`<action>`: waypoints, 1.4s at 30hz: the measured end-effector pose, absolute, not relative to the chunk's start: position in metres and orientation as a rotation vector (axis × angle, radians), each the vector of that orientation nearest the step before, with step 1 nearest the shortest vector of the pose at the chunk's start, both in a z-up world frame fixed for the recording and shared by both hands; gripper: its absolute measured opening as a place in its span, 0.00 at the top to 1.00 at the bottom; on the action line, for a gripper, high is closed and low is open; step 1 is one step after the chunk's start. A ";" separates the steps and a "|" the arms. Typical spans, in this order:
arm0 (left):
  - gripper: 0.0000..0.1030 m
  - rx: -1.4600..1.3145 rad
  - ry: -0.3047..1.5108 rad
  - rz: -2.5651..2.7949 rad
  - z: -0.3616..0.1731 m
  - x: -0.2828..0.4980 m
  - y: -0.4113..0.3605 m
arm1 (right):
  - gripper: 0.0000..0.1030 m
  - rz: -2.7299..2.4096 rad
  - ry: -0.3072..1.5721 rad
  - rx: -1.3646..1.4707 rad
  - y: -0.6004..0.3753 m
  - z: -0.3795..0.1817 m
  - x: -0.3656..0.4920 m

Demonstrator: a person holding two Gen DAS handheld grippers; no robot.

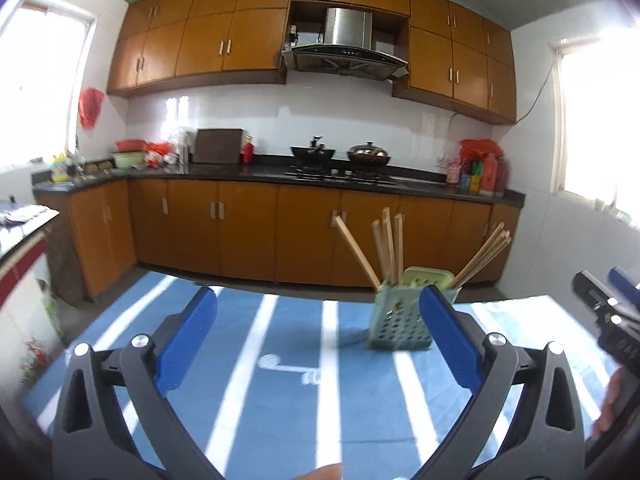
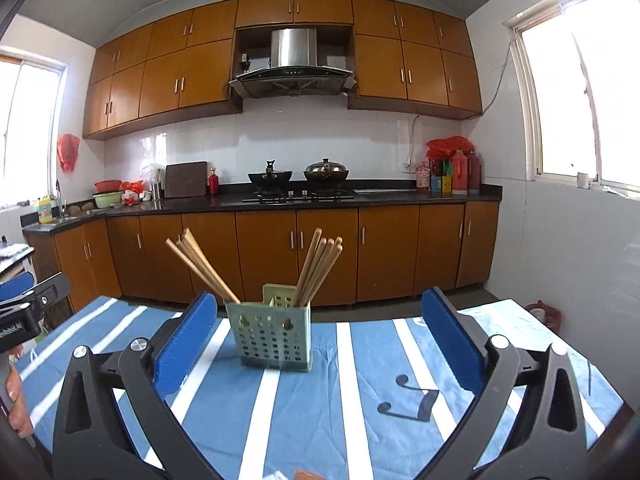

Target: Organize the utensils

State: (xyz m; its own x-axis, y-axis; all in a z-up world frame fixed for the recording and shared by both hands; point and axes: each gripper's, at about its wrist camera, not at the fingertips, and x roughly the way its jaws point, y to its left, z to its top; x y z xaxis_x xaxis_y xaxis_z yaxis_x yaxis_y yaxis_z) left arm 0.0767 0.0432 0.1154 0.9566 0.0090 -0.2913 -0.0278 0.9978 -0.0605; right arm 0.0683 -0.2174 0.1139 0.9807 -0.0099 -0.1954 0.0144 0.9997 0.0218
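Note:
A pale green perforated utensil holder (image 2: 272,336) stands upright on the blue and white striped tablecloth (image 2: 360,392). Wooden chopsticks (image 2: 316,268) lean out of it in two bunches, one to the left and one to the right. My right gripper (image 2: 320,300) is open, with its blue pads wide apart and the holder a little beyond them, left of centre. My left gripper (image 1: 319,300) is open too and holds nothing. From there the holder (image 1: 396,328) sits just past the right finger, which hides part of it, and the chopsticks (image 1: 386,246) rise above it.
Each gripper shows at the edge of the other's view: the right gripper (image 1: 612,308) and the left gripper (image 2: 28,308). A hand (image 2: 16,400) holds the left one. Beyond the table's far edge are brown cabinets (image 2: 296,256) and a black counter with two woks (image 2: 324,174).

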 end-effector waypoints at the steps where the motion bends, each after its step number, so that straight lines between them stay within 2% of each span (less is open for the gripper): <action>1: 0.04 -0.054 0.295 0.030 0.110 0.072 0.042 | 0.02 -0.015 0.194 0.008 -0.215 0.109 0.063; 14: 0.04 0.030 0.331 0.043 0.052 0.042 0.024 | 0.02 0.048 0.278 -0.078 -0.193 0.054 0.039; 28: 0.04 0.003 0.377 0.034 0.025 0.032 0.021 | 0.02 0.040 0.373 -0.026 -0.200 0.025 0.035; 42: 0.04 0.006 0.401 0.033 0.021 0.036 0.017 | 0.02 0.032 0.413 -0.015 -0.204 0.016 0.036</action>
